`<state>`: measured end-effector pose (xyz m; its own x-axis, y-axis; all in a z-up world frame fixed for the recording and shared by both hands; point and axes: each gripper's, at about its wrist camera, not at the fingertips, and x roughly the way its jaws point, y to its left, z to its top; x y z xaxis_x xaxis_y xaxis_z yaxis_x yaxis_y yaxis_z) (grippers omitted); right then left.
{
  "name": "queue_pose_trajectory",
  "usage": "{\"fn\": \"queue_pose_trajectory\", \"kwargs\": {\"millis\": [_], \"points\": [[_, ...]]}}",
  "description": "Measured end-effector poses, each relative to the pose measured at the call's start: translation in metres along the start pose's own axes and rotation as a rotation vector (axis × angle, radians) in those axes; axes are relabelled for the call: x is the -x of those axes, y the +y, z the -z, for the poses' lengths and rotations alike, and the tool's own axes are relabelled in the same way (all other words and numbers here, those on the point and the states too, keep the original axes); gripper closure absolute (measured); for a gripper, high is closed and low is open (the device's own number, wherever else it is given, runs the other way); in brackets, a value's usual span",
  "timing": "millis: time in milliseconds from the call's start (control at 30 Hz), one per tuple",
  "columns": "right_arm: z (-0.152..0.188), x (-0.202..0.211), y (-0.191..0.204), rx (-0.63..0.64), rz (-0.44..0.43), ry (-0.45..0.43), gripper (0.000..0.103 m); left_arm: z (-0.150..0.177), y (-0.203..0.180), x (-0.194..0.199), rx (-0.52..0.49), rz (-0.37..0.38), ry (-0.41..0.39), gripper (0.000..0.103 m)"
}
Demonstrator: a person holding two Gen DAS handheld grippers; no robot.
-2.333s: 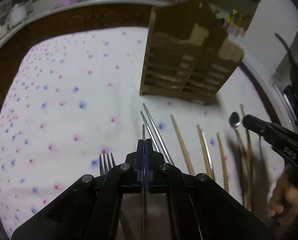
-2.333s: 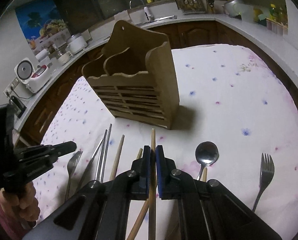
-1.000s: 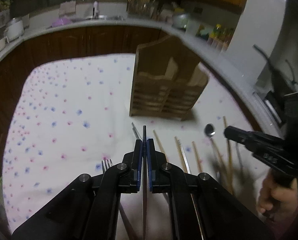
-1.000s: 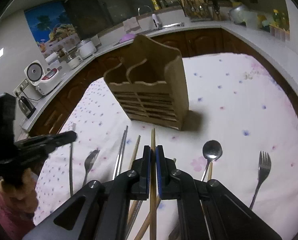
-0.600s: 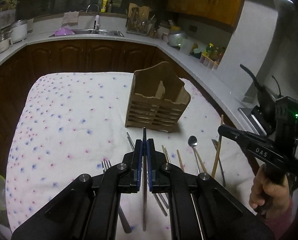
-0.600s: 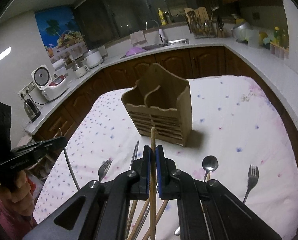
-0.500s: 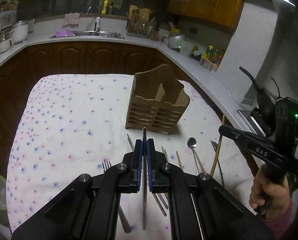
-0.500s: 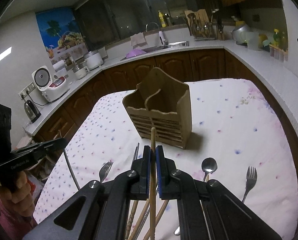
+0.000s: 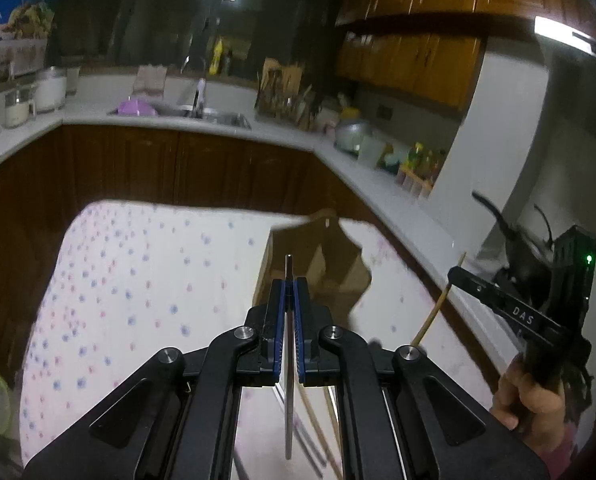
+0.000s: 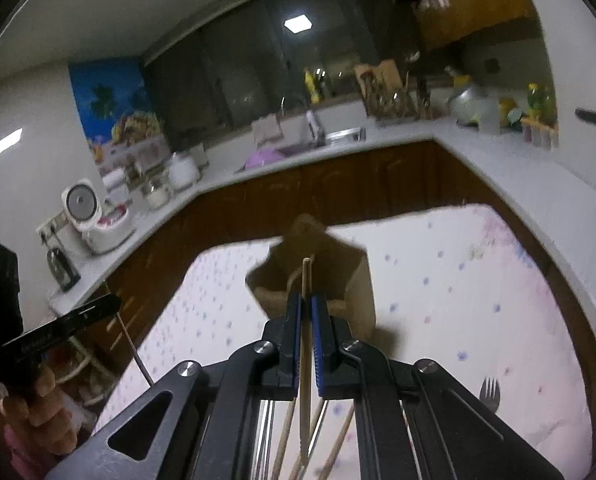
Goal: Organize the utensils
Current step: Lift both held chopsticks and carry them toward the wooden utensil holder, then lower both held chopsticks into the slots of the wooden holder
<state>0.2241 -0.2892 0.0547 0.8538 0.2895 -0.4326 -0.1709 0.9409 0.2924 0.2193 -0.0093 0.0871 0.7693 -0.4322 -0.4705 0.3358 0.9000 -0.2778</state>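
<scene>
While both grippers are hanging above the table point(image 9: 110, 280), each is clamping one chopstick. Low in the centre of the left wrist view, the left gripper point(image 9: 288, 300) is pinching a thin grey metal chopstick point(image 9: 288, 400) between its blue pads, the stick's blunt tip poking out just past the fingertips and its long end trailing down toward the lower edge. Low in the centre of the right wrist view, the right gripper point(image 10: 306, 316) is squeezing a pale wooden chopstick point(image 10: 305, 360) the same way, its tip standing just above the fingers.

Behind each stick's tip, in the middle of each frame, a brown wooden holder point(image 9: 330, 264) is sitting upright on the flower-dotted white cloth point(image 10: 458, 300); it is blurred, and its compartments cannot be counted.

Under the right gripper, at the bottom of the frame, about three more wooden sticks point(image 10: 284, 440) and some metal ones are lying on the cloth, too hidden to count surely. One fork point(image 10: 490, 394) is lying at the lower right.
</scene>
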Motion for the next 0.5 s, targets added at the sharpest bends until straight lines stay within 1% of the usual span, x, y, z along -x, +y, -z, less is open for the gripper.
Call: {"fn": "queue_pose_trajectory", "kwargs": {"millis": [167, 300, 367, 500], "points": [[-0.027, -0.001, -0.005, -0.032, 0.004, -0.085, 0.098, -0.033, 0.002, -0.004, 0.013, 0.012, -0.086, 0.100], [-0.055, -0.003, -0.007, -0.043, 0.008, -0.152, 0.098, -0.064, 0.000, -0.012, 0.013, 0.012, -0.159, 0.100], [-0.070, -0.007, -0.007, -0.045, 0.015, -0.186, 0.098, -0.079, -0.002, -0.021, 0.007, 0.004, -0.190, 0.100], [-0.090, -0.016, -0.013, -0.054, 0.039, -0.241, 0.098, -0.101, -0.006, -0.044, 0.000, -0.027, -0.234, 0.100]]}}
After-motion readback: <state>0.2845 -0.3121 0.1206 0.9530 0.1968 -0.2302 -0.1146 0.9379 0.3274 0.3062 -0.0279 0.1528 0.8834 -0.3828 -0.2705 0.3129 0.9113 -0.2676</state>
